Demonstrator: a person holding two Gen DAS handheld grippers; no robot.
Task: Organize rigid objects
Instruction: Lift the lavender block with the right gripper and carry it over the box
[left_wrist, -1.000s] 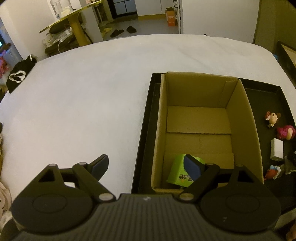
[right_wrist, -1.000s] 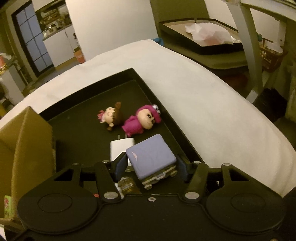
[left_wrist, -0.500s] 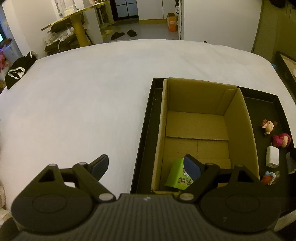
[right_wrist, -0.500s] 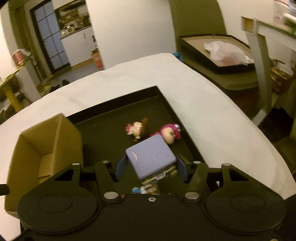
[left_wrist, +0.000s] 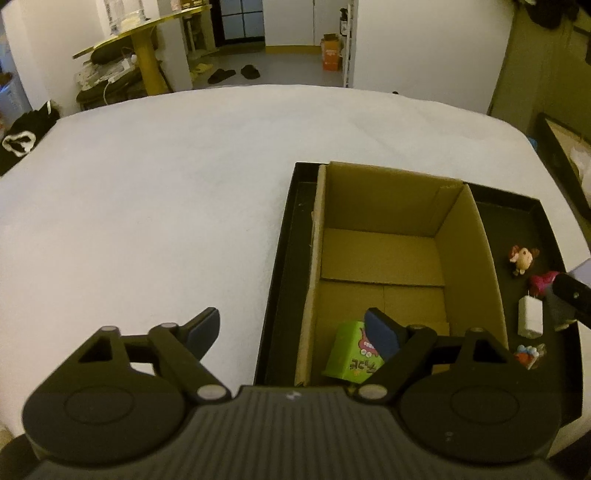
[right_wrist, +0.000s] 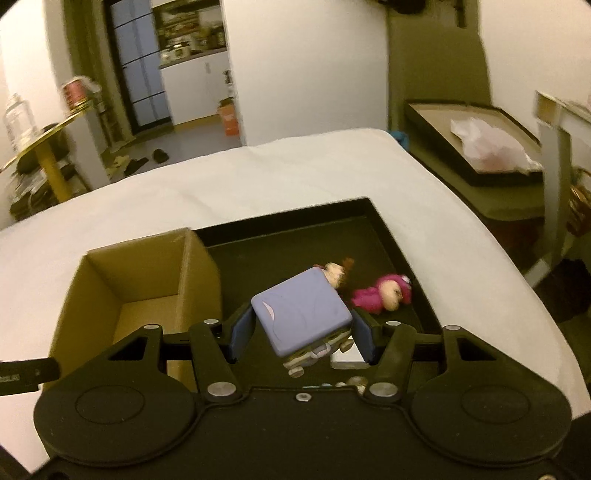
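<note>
A white cloth covers the wide table (left_wrist: 166, 192), and beyond it a doorway, a yellow side table and slippers on the floor show in the dim room. On the cloth sits a shallow black tray (left_wrist: 280, 258), and inside its left part stands an open cardboard box (left_wrist: 469, 266). A green carton with a cartoon mouth (left_wrist: 351, 354) lies on the box floor near the close wall. The left gripper (left_wrist: 295, 332) hovers over the near left corner of the box, its jaws wide but closing slightly, with nothing pressed between them; one finger hangs over the cloth, the other over the carton. The right gripper (right_wrist: 301, 328) is clamped on a lilac block-shaped toy with small wheels (right_wrist: 301, 314), held in the air above the tray's right part, just beside the box's right wall. Below it on the tray lie a small brown-haired figure (right_wrist: 336, 273), a pink doll (right_wrist: 380, 295), a white charger plug (left_wrist: 530, 317) and a small colourful toy (left_wrist: 528, 354), all apart from the box.
</note>
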